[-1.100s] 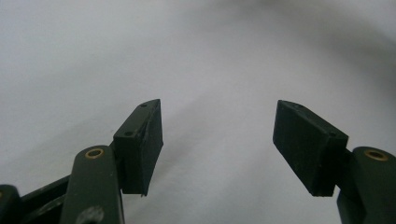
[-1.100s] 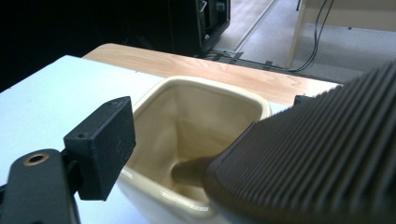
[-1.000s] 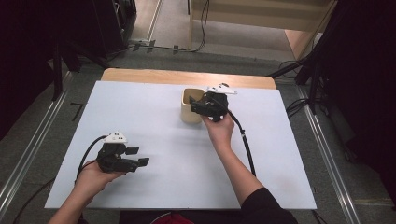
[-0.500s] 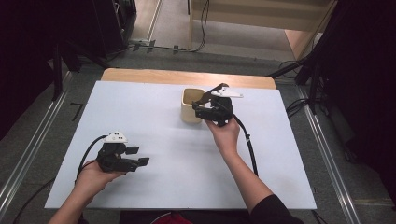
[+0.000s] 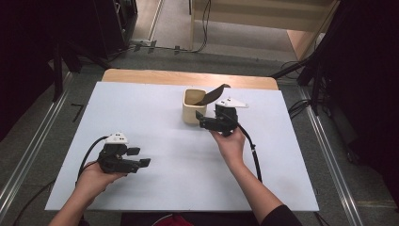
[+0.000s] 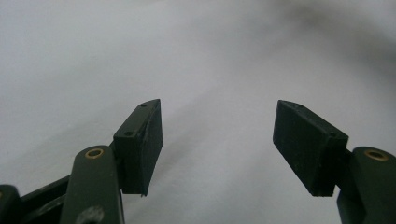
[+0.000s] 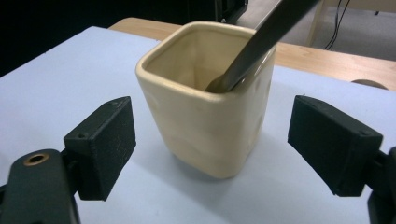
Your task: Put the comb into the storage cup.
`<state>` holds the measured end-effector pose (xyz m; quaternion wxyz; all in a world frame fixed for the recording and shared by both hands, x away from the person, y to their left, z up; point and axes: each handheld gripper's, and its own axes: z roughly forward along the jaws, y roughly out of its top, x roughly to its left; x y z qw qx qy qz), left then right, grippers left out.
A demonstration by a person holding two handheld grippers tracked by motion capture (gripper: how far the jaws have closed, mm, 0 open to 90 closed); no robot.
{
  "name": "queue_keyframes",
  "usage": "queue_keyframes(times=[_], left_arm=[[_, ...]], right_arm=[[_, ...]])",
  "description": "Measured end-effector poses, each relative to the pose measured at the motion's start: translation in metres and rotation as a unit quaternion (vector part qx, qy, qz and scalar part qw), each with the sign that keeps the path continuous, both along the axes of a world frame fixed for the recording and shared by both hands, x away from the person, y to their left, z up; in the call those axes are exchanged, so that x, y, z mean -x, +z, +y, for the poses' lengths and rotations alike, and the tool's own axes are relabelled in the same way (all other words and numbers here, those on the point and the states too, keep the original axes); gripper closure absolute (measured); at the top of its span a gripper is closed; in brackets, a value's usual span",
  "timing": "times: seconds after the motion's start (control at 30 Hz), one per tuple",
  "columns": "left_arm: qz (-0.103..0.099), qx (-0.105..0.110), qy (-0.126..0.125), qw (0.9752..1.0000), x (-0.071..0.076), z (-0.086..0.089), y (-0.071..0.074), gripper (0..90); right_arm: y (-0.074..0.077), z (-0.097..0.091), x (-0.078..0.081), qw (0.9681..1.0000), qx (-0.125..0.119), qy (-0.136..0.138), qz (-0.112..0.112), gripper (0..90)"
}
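Cup [image 7: 205, 100]: upright at 12 o'clock, dark utensil [image 7: 261, 39] leaning inside.
Right gripper [image 7: 212, 154]: jaws apart, flanking the cup, apparently lined up to grasp.
Left gripper [image 6: 217, 144]: jaws apart, empty, parked at 8 o'clock.

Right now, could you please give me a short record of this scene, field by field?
surface: white board on a wooden table
cup: cream square cup, upright, toward the far middle of the board
utensil: dark utensil standing inside the cup, leaning on its rim, handle sticking out
right gripper: right gripper open, aimed at the cup, jaws apart on either side of it and short of it, not touching
left gripper: left gripper open, nothing between the jaws, over bare board at the near left
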<state>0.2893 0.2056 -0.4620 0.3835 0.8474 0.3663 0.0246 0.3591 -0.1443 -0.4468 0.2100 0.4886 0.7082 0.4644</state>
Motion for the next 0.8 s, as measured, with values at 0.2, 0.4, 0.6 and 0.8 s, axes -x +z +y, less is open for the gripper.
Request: queue_keyframes(times=[0.2, 0.4, 0.6, 0.8], left_arm=[[0.003, -0.003, -0.001, 1.0, -0.001, -0.001, -0.001, 34.3], [0.003, -0.001, -0.002, 1.0, -0.002, -0.003, -0.001, 34.3], [0.002, -0.002, -0.001, 1.0, -0.003, -0.002, -0.001, 34.3], [0.0, 0.0, -0.002, 1.0, -0.003, -0.002, -0.001, 34.4]], right_arm=[[-0.006, -0.001, 0.009, 0.9999, -0.005, 0.012, 0.006, 13.7], [-0.01, -0.006, 0.017, 0.9997, -0.014, 0.02, 0.008, 13.6], [-0.012, -0.007, 0.022, 0.9995, 0.002, 0.023, 0.019, 13.7], [-0.015, -0.016, 0.032, 0.9989, -0.015, 0.039, 0.019, 13.9]])
